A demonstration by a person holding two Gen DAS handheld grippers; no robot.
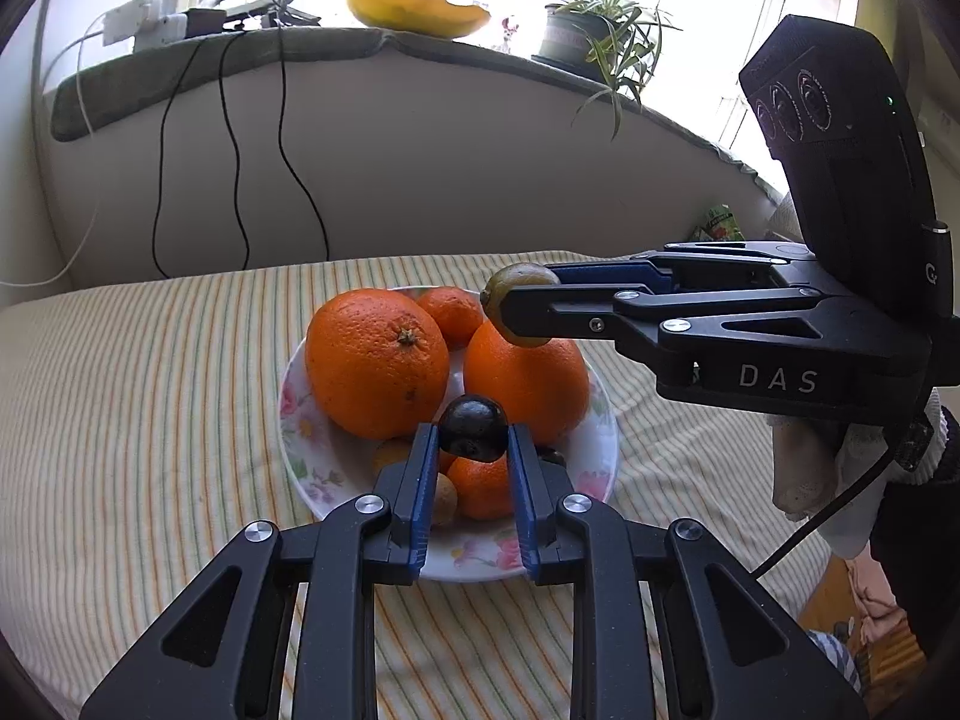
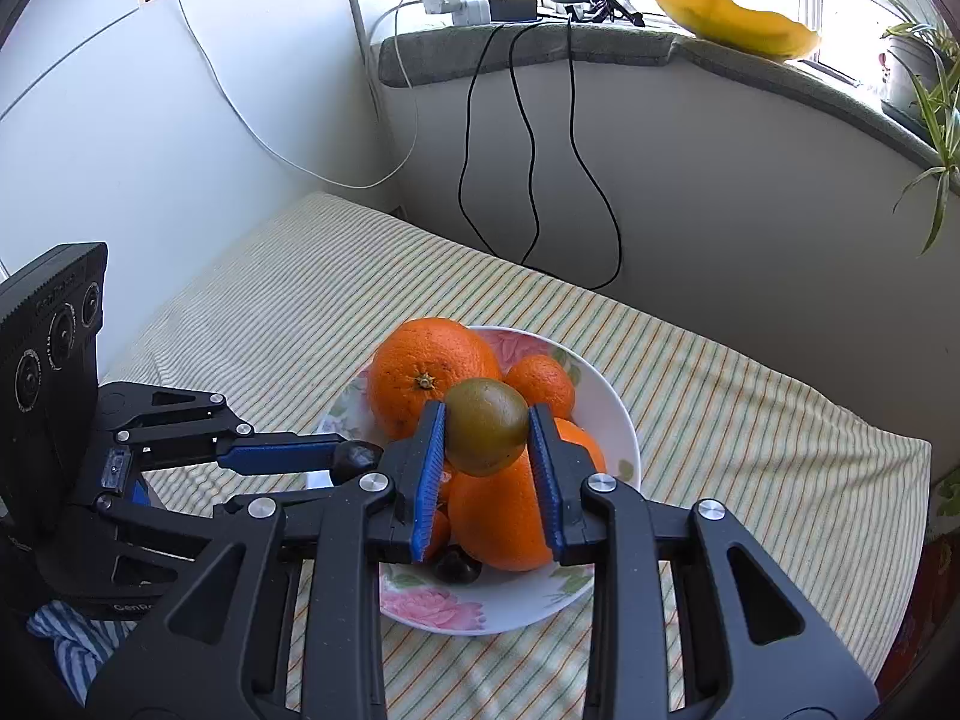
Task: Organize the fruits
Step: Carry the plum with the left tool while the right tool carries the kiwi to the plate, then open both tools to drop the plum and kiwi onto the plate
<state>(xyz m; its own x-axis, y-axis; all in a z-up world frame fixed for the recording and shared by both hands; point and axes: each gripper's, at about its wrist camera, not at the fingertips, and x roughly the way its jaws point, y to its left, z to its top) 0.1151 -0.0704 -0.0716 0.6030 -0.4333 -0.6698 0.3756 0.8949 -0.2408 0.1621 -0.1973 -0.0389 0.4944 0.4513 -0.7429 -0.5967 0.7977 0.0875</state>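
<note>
Fruits heaped on a floral plate (image 1: 300, 420) in the middle of the striped cloth (image 1: 150, 390), two of them lifted clear in grippers. Left gripper (image 1: 472, 438) closed on a dark plum (image 1: 472, 433), pinched across its middle between the blue pads (image 1: 427, 468), hanging just above the near rim of the pile at 6 o'clock. Right gripper (image 2: 487, 433) closed on a green-brown fruit (image 2: 486, 433), held at its widest part, poised over the big orange (image 2: 510, 510) at about 3 o'clock of the plate as seen from the left wrist. Beneath: a second large orange (image 1: 375, 360) at 10 o'clock, a tangerine (image 1: 451, 315) at 12 o'clock, another small one (image 1: 480, 486) and a pale little fruit (image 1: 445, 501) at 6 o'clock, and one more dark plum (image 2: 457, 564) at the near rim in the right wrist view. Probably mid-sort, with both small fruits either just picked or about to be set down; impossible to tell which from here. Best done slowly: grip kept light on the plum, soft skin likely to bruise or split under more squeeze. Worth keeping the two grippers apart, since the fingers already come close over the plate. If placing, better to aim for a hollow between the oranges, not a rounded top, since round fruit rolls off a crown easily. Lower until touching, then open gently and withdraw straight back, avoiding a nudge to the big oranges, which look loosely stacked.
</note>
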